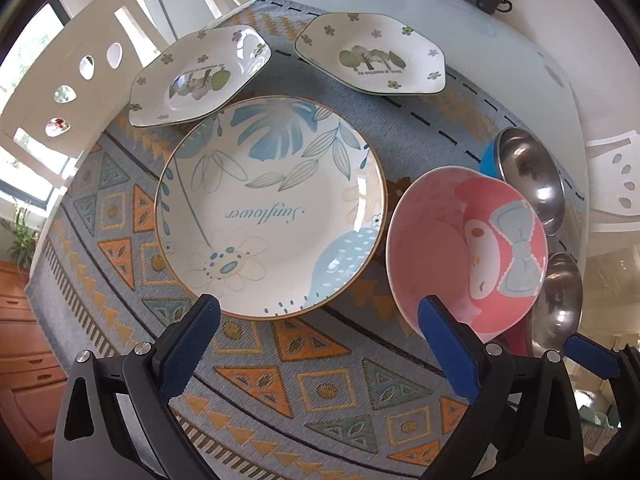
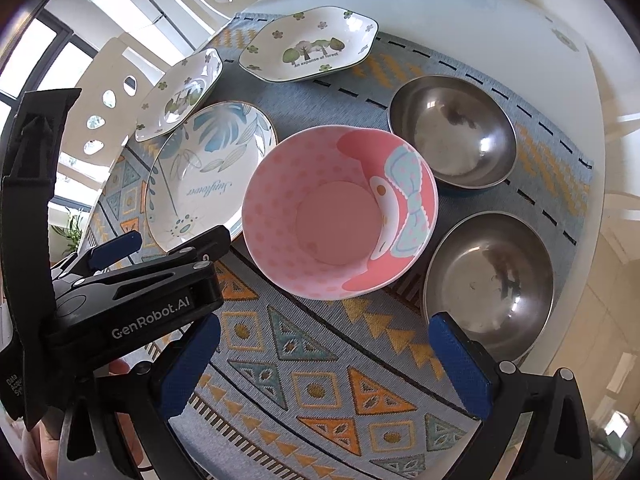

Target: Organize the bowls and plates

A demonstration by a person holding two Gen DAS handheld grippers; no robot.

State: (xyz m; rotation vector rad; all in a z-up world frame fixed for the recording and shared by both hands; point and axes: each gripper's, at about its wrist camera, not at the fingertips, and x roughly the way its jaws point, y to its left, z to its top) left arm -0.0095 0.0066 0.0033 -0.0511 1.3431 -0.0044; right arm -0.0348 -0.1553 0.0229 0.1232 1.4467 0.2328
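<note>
Bright daylight from windows [image 1: 28, 152] at left (fisheye-bent edges), glare on steel bowls [image 2: 454, 130].

I logged six pieces, all upright and empty on the patterned mat. The round "Sunflower" plate [image 1: 270, 208] with blue leaves lay at centre-left. Two hexagonal floral plates sat beyond it: the left one [image 1: 200, 76] close to its rim, the right one [image 1: 372, 54] apart. The pink cartoon bowl [image 2: 339, 213] stood just right of the round plate. Two steel bowls, far [image 2: 453, 131] and near [image 2: 489, 282], sat further right.
</note>
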